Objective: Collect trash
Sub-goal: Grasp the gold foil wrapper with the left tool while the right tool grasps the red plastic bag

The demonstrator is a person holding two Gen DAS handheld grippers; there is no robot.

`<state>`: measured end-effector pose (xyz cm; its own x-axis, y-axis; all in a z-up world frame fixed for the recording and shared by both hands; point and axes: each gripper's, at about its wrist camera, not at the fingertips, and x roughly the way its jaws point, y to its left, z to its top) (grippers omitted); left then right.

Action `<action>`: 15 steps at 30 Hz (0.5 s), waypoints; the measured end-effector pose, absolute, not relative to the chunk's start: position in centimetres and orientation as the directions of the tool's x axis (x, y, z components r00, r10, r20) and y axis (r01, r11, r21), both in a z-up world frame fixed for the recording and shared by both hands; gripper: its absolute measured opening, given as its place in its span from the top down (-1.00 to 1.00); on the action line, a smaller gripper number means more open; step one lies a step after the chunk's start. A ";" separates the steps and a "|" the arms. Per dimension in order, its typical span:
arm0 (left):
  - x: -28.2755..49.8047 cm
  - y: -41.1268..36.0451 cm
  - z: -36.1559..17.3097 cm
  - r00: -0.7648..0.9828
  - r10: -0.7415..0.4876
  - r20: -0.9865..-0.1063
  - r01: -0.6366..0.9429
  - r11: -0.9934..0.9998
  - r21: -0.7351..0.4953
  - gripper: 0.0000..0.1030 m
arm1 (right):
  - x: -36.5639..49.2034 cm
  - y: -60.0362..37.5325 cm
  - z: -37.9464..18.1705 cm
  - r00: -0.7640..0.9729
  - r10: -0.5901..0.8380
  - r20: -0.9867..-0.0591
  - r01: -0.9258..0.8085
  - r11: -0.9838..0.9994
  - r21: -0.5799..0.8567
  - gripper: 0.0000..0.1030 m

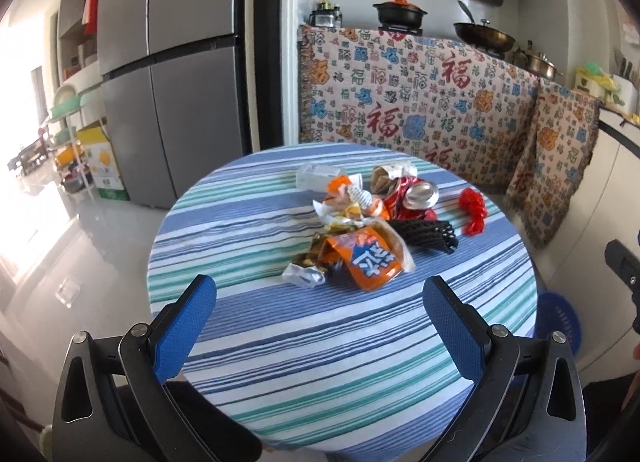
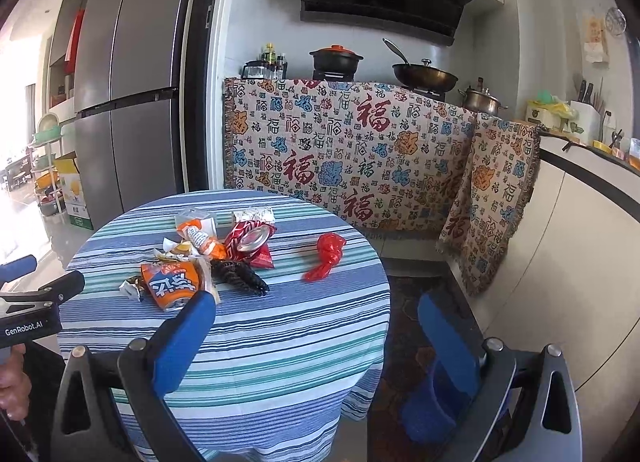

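Left hand-held gripper (image 1: 320, 294): wide open, holding nothing.
Right hand-held gripper (image 2: 316, 314): likewise.
Orange wrapper (image 1: 370, 260): probably light, crinkly, slippery; pinch your near edge.

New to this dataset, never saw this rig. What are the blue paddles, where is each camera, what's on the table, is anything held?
There is no robot arm here. A person holds a hand-held gripper in each hand, and each one carries a fisheye camera that looks forward along its two blue-padded fingers. The left wrist view shows the left hand-held gripper; the right wrist view shows the right hand-held gripper. Both are open and hold nothing.

Ahead stands a round table with a striped cloth. On it lies a pile of trash: an orange snack wrapper, a piece of black foam netting, a crushed red can, a clear plastic box, and, apart to the right, a crumpled red plastic bag. A blue basket sits on the floor beside the table.
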<state>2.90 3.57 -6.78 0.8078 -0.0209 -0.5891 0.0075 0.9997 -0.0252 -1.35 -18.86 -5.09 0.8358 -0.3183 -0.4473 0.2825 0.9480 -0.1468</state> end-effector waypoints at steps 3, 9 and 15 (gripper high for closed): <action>3.9 4.8 -8.5 0.790 -0.036 -0.613 0.022 0.999 -0.031 -1.00 | -0.8 -19.2 -6.0 0.832 -0.316 -0.455 0.281 0.949 -0.144 -1.00; 6.0 5.9 -12.5 0.728 -0.053 -0.683 0.085 0.996 0.014 -1.00 | 1.2 -20.2 -8.9 0.810 -0.315 -0.495 0.276 0.949 -0.152 -1.00; 10.4 7.0 -16.7 0.607 -0.097 -0.789 0.094 0.994 -0.050 -0.99 | 4.5 -21.4 -13.3 0.756 -0.293 -0.586 0.234 0.956 -0.176 -1.00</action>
<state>10.44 7.01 -16.67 0.6065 -0.0971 -0.7891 0.0937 0.9943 -0.0504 4.55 -21.37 -13.28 0.7558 -0.2930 -0.5856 0.2344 0.9561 -0.1758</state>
